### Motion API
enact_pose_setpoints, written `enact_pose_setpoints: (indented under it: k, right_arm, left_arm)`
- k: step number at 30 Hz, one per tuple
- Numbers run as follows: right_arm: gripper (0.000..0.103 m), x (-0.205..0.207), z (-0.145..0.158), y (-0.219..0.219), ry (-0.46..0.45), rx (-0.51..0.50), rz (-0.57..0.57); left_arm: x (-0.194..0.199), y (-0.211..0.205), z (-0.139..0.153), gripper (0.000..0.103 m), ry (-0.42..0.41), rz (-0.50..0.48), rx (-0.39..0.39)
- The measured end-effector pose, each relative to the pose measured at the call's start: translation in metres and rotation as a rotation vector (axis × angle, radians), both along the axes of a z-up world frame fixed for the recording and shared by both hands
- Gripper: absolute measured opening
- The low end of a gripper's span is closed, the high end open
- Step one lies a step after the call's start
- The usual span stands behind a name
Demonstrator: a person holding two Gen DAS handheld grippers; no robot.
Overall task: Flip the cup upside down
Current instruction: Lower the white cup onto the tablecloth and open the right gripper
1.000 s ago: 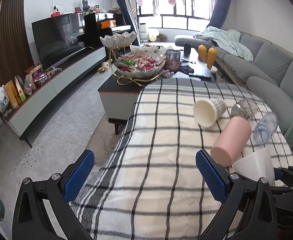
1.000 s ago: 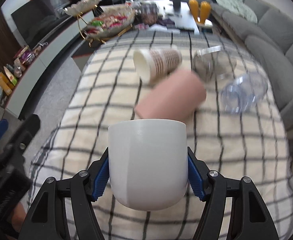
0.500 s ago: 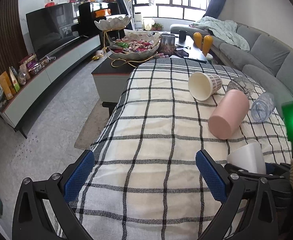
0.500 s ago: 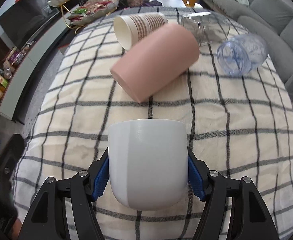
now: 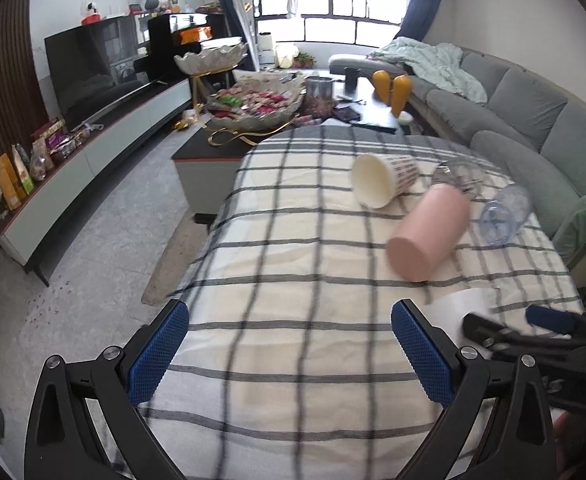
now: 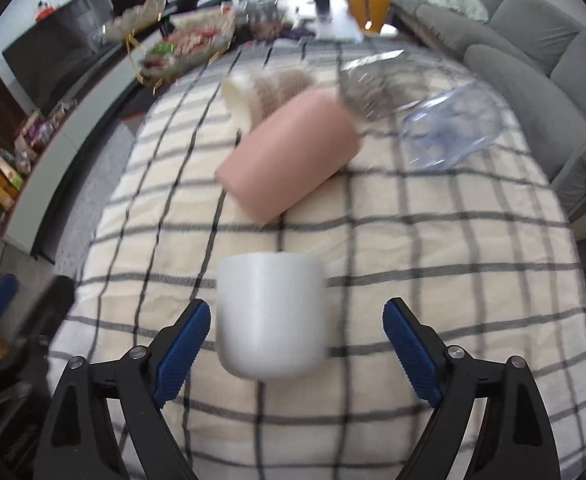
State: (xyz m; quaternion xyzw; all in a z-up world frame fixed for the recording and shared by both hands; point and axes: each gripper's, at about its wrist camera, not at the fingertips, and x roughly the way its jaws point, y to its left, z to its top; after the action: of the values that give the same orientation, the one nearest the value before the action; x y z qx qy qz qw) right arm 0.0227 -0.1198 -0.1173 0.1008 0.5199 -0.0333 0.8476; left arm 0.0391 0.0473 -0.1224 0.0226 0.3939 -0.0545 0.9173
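Observation:
A white cup [image 6: 271,314] stands on the checked tablecloth [image 6: 433,264] between the jaws of my right gripper [image 6: 297,332], which is open, with neither pad touching it. The cup's wide end is on the cloth, so it looks upside down, though blur softens it. Part of the cup [image 5: 463,304] shows in the left wrist view beside the right gripper [image 5: 533,328]. My left gripper [image 5: 291,344] is open and empty over the near left part of the cloth.
A pink cup [image 6: 289,160], a patterned paper cup [image 6: 261,90], a clear glass [image 6: 369,84] and a clear bluish cup [image 6: 449,128] lie on their sides further back. A grey sofa [image 5: 533,120] is right. A coffee table with a snack bowl [image 5: 253,108] stands beyond.
My right gripper has opened and let go of the white cup, which now stands on the cloth. The left gripper has shifted slightly; it stays open.

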Motion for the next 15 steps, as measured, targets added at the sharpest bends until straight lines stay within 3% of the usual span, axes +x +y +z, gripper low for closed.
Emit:
enact_pose_setpoints:
  k: [4, 9, 12, 15]
  right_arm:
    - [0.092, -0.030, 0.034, -0.042, -0.089, -0.049, -0.085]
    - [0.093, -0.066, 0.058, -0.092, -0.173, -0.131, -0.224]
    - [0.094, -0.076, 0.058, -0.115, -0.188, -0.136, -0.288]
    - [0.094, -0.079, 0.045, -0.129, -0.164, -0.095, -0.331]
  left_arm:
    - [-0.018, -0.035, 0.009, 0.103, -0.042, -0.057, -0.042]
    - [-0.040, -0.081, -0.001, 0.103, -0.114, -0.142, -0.078]
    - [-0.051, -0.109, -0.012, 0.101, -0.203, -0.180, -0.030]
    - [-0.046, -0.124, -0.027, 0.091, -0.174, -0.189, -0.020]
